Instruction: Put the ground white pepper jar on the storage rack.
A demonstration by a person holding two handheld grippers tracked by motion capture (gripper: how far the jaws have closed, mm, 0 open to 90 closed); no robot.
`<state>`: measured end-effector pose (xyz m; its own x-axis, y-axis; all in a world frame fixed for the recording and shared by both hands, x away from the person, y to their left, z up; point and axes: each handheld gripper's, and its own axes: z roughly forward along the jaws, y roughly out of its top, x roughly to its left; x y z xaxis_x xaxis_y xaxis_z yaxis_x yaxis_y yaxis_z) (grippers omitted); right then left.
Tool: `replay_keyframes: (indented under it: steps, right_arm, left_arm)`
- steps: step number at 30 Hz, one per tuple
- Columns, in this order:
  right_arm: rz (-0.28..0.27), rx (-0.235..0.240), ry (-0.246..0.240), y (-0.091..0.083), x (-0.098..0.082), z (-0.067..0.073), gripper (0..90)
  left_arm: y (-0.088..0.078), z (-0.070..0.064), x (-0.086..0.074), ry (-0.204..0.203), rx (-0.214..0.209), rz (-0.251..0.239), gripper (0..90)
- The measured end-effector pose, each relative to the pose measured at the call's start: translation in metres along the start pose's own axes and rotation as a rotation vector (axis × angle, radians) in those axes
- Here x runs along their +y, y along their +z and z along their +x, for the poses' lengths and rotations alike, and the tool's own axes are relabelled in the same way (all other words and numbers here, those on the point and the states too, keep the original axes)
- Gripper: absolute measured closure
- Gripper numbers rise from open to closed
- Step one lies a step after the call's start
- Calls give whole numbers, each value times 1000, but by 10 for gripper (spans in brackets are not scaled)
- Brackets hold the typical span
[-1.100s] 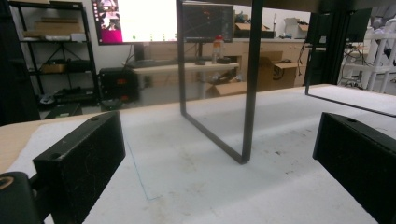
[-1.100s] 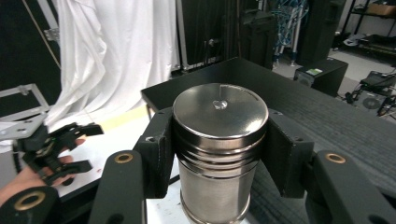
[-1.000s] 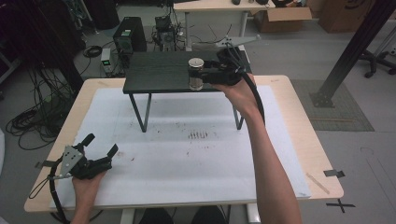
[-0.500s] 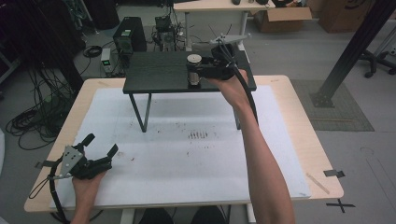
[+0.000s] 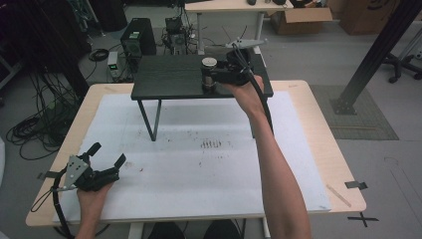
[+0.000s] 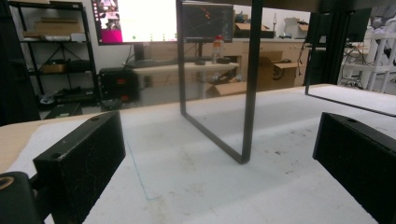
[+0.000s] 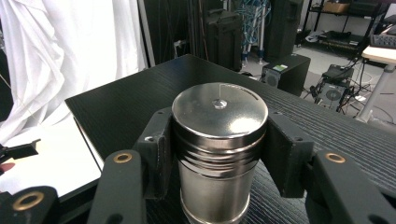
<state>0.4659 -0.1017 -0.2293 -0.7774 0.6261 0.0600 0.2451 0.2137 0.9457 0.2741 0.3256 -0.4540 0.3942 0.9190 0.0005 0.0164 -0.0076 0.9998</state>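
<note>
One steel canister [image 7: 218,154] upright, long axis vertical, on black raised shelf [image 5: 169,79] at far side of table [image 5: 308,144]. Right hand-held gripper [image 5: 211,75] clamped on its sides, level approach, so nearer by far. Left hand-held gripper [image 5: 107,157] released, near front-left edge, well apart.

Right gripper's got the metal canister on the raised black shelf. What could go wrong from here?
1. The metal canister is smooth and shiny, and the right gripper clamps only its upper half; it might slip or tilt on release.
2. It stands upright toward the right end of the black shelf; a sideways nudge while pulling back could topple or roll it off.
3. The left gripper rests open on the white mat, probably too far off to steady anything.
</note>
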Motion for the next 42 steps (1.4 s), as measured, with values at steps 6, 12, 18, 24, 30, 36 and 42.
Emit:
replay_keyframes:
  steps: [6, 12, 18, 24, 30, 36, 42]
  right_arm:
    - [2, -8, -23, 0, 0, 2, 492]
    - [1, -9, -28, 0, -1, 2, 491]
    - [2, -8, -29, 0, -1, 2, 490]
    - [3, -8, -28, 0, 0, 2, 489]
    - [0, -2, -29, 0, 0, 2, 465]
    - [8, -13, -39, -1, 2, 4, 320]
    - [-17, -42, -43, -1, 4, 8, 105]
  left_arm:
    - [0, 0, 0, 0, 0, -1, 27]
    - [0, 0, 0, 0, 0, -1, 27]
    - [0, 0, 0, 0, 0, -1, 27]
    - [0, 0, 0, 1, 1, -2, 27]
    - [0, 0, 0, 1, 1, -2, 27]
    - [0, 0, 0, 2, 1, 0, 27]
    - [0, 0, 0, 2, 1, 0, 28]
